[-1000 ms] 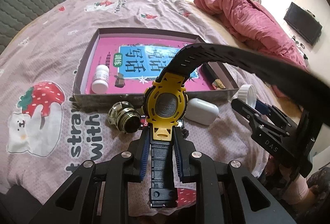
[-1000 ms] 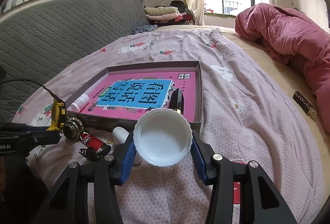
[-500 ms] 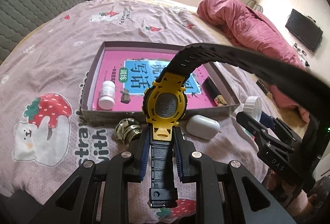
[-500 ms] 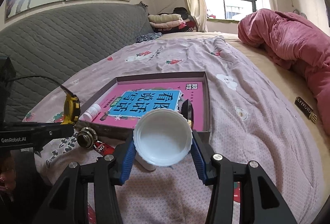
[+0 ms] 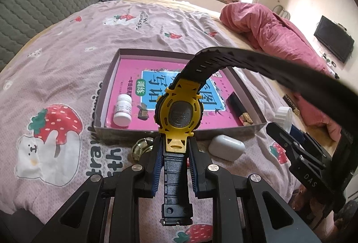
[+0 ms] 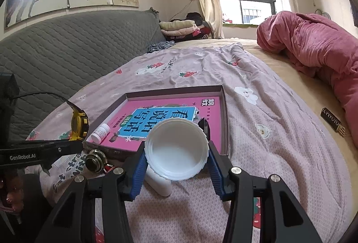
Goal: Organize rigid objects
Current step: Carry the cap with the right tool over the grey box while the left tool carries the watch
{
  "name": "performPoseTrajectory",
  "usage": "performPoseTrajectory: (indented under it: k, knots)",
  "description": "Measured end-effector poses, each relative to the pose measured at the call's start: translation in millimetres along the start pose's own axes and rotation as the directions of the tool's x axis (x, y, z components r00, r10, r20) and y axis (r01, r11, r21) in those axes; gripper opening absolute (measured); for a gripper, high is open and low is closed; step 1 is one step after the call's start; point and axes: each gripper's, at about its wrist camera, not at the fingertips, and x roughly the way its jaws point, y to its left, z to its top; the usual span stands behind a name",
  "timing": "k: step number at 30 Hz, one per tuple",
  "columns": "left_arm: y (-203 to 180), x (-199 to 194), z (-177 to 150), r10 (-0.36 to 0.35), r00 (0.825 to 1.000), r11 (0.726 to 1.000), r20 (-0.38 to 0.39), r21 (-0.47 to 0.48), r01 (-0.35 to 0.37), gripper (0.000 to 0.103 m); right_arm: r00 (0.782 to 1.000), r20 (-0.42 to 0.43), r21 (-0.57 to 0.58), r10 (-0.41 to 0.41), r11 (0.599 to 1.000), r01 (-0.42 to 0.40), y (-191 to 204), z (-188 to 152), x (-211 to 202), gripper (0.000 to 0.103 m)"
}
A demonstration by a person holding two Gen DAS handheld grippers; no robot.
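We see a bed (image 5: 94,26) w/ soft pinkish sheet, strawberry + bear prints, wrinkled weave. Crumpled pink quilt (image 6: 313,50) on far side, grey quilted headboard (image 6: 67,50) behind.

Shallow rect. cardboard tray (image 5: 107,86), grey walls, lies flat mid-bed; a glossy magenta book (image 5: 132,73) w/ blue title panel lines its floor. Inside: small white plastic bottle (image 5: 122,110) on its side near tray's left wall, a small brown bit (image 5: 143,111) beside it, a dark flat stick-like item (image 5: 237,106) along the right wall.

On sheet just outside tray's near wall: smooth white rounded case (image 5: 226,147), brassy round metal thing (image 6: 95,160), a red-labelled item (image 6: 109,168) touching it – can't tell what.

L gripper (image 5: 175,154): black frame, blue ribbed pads (image 5: 158,162), clamped on watch (image 5: 179,113). Pads pinch the black rubber strap just below the yellow plastic case; round metal caseback faces cam, buckle end hangs toward cam between fingers, other strap arcs up and right. Watch is in the air, in front of tray's near wall.

R gripper (image 6: 176,154): same build, pads squeezing a white ribbed plastic cap (image 6: 176,151) by its rim on both sides, hollow side facing cam. Cap held above sheet, over the white case, near tray's near-right corner.
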Motion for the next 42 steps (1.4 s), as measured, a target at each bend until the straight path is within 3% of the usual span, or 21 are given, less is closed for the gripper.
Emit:
performPoseTrajectory:
  k: [42]
  knots:
    - [-5,10,42,0.039,0.999,0.999,0.038,-0.018,-0.038,0.022,0.997,0.078,0.019,-0.018,1.000,0.017,5,42,16,0.050]
